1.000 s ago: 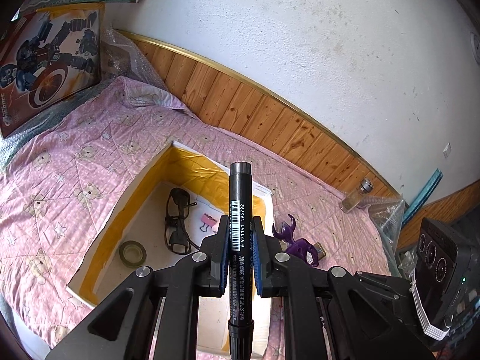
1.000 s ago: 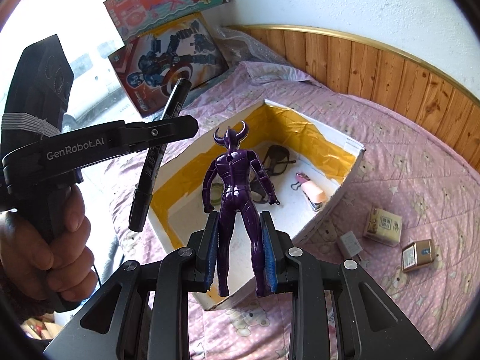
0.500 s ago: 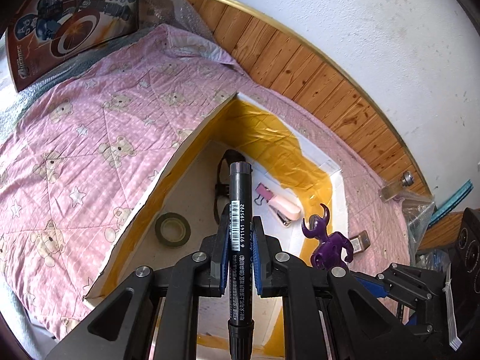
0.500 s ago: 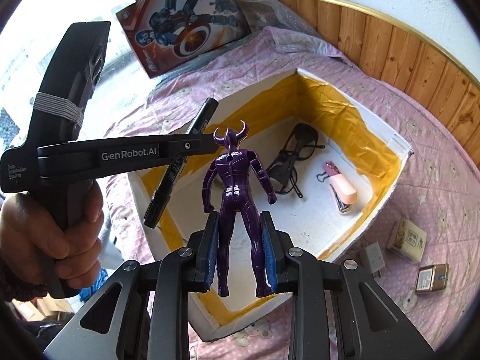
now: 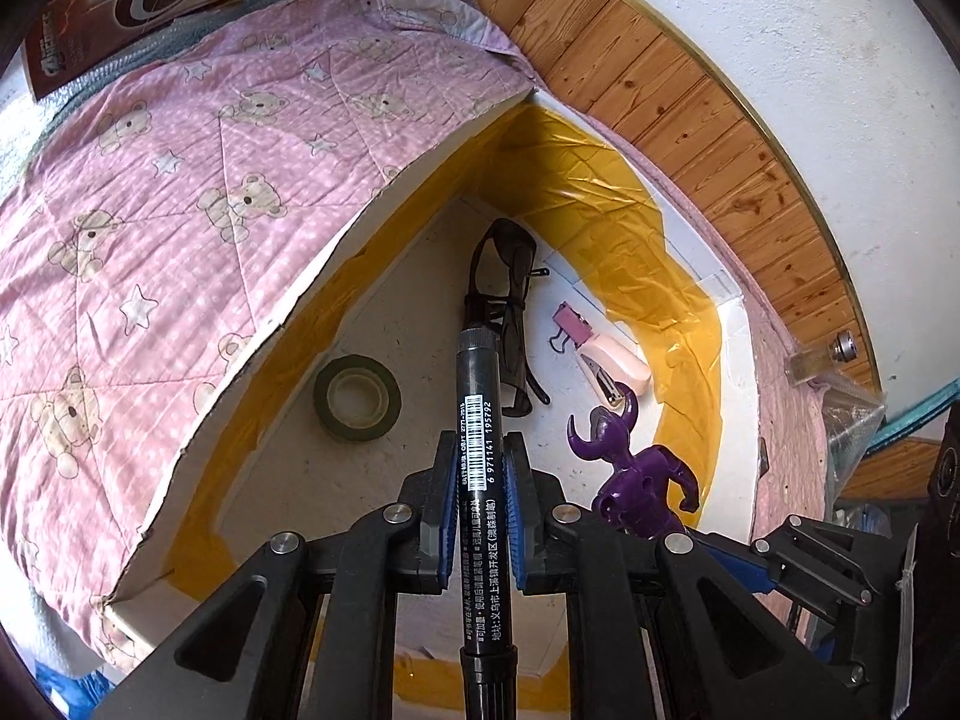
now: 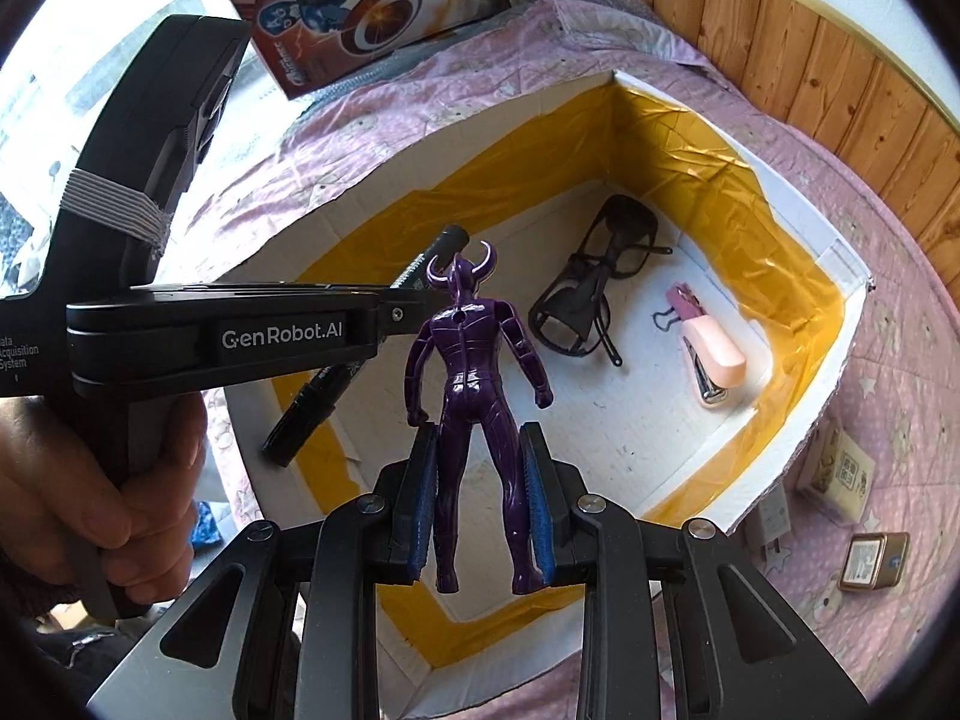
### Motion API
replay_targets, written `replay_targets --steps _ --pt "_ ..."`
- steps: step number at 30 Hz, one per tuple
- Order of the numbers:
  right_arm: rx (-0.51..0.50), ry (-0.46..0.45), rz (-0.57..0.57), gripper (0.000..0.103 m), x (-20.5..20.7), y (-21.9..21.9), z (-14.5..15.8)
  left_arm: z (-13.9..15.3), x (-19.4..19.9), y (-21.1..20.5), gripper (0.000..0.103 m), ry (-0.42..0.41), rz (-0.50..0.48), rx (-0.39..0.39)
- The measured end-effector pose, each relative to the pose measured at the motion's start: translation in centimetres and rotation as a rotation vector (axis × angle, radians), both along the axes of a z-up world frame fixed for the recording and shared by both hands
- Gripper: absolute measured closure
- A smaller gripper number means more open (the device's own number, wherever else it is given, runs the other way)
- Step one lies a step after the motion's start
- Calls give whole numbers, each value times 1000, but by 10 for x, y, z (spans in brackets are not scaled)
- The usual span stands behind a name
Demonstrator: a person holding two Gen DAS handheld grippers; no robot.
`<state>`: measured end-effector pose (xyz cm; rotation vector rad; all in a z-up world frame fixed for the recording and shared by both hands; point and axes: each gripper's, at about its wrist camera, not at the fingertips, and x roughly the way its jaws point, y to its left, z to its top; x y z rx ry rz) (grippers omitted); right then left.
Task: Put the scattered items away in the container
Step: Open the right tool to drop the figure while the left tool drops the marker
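My left gripper (image 5: 478, 501) is shut on a black marker (image 5: 480, 450) that points forward over the open white box (image 5: 336, 264) with yellow tape inside. My right gripper (image 6: 480, 498) is shut on the legs of a purple horned figure (image 6: 474, 372), held upright above the box (image 6: 840, 324). The figure (image 5: 636, 474) also shows to the right of the marker in the left wrist view. In the box lie dark glasses (image 5: 504, 312), a pink stapler (image 5: 612, 366), a pink binder clip (image 5: 570, 324) and a roll of tape (image 5: 357, 399).
The box rests on a pink teddy-bear quilt (image 5: 150, 210). Two small boxes (image 6: 837, 474) (image 6: 870, 561) and a white adapter (image 6: 771, 516) lie on the quilt right of it. A toy carton (image 6: 366, 6) leans at the back. A wooden wall panel (image 5: 690, 108) runs behind. A hand (image 6: 90, 510) grips the left tool.
Both grippers have moved forward and down over the box, which now fills more of each view. The marker and the figure stay clamped.
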<state>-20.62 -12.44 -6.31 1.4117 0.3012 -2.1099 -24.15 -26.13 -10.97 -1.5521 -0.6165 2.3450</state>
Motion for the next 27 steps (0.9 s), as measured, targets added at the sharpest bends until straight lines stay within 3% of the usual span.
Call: replay_targets --steps 3,7,27 --pt "2 -30 -3 73 -2 0 -5 -4 -4 3 86 -27 -22 29" --pt "-8 -32 -10 69 0 1 -4 0 -3 0 64 -13 -7 21" --pt "-36 -31 -71 69 9 22 6 9 8 2 64 11 -29 28"
